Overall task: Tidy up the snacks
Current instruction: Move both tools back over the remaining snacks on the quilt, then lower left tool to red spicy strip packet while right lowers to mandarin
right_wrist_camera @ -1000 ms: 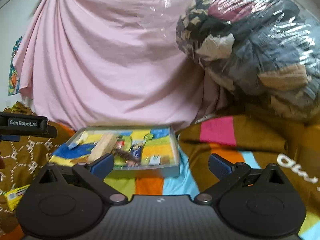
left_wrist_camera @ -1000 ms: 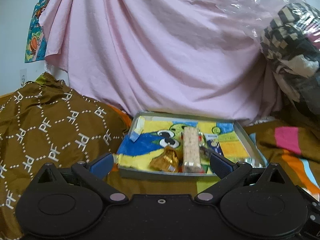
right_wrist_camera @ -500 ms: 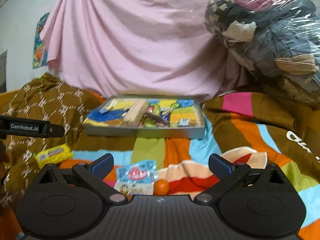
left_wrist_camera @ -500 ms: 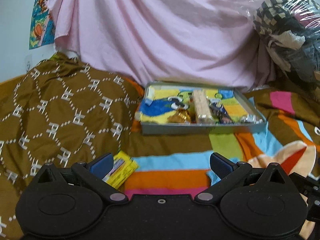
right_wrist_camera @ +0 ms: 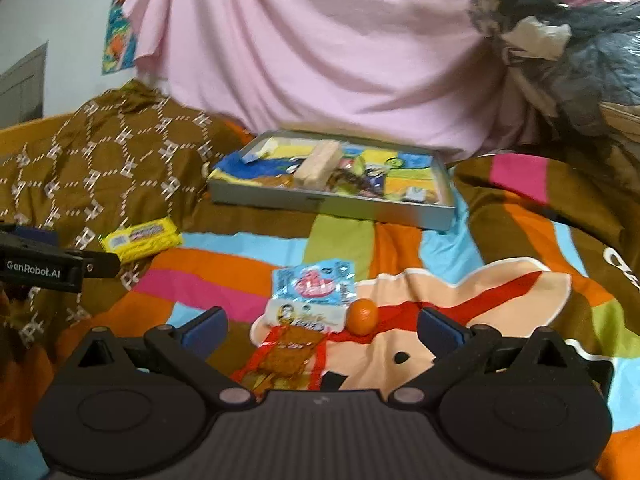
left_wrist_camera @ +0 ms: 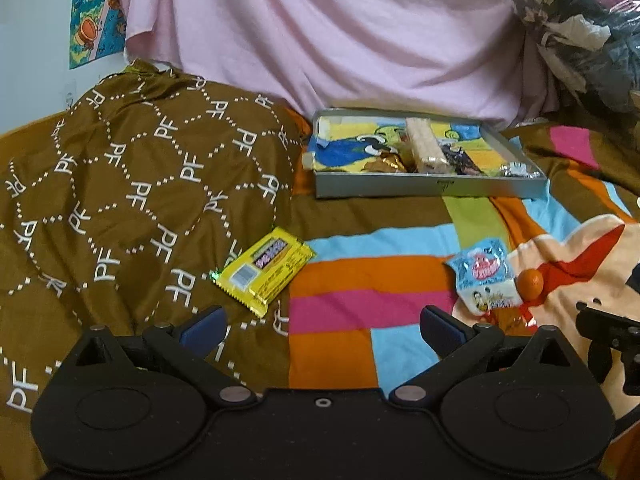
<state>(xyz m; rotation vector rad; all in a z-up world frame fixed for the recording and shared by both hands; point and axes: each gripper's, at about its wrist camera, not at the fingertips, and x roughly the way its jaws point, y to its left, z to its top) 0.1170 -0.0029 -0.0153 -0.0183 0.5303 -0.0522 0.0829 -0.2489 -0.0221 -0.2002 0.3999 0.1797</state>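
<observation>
Both grippers, left and right, are held spread, empty, above a striped multicoloured blanket; a flat yellow snack packet lies near the left one.

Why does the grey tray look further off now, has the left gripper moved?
Yes. The left gripper has pulled back from the grey tray: a second ago the tray sat between its fingers.

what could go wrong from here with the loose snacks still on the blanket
The small orange ball sits against the blue and white packets, so pinching a packet may send it rolling across the soft blanket. The yellow packet lies flat in a fold, so the open left gripper might pinch cloth with it. The tray already looks crowded in the middle, so additions may pile up.
</observation>
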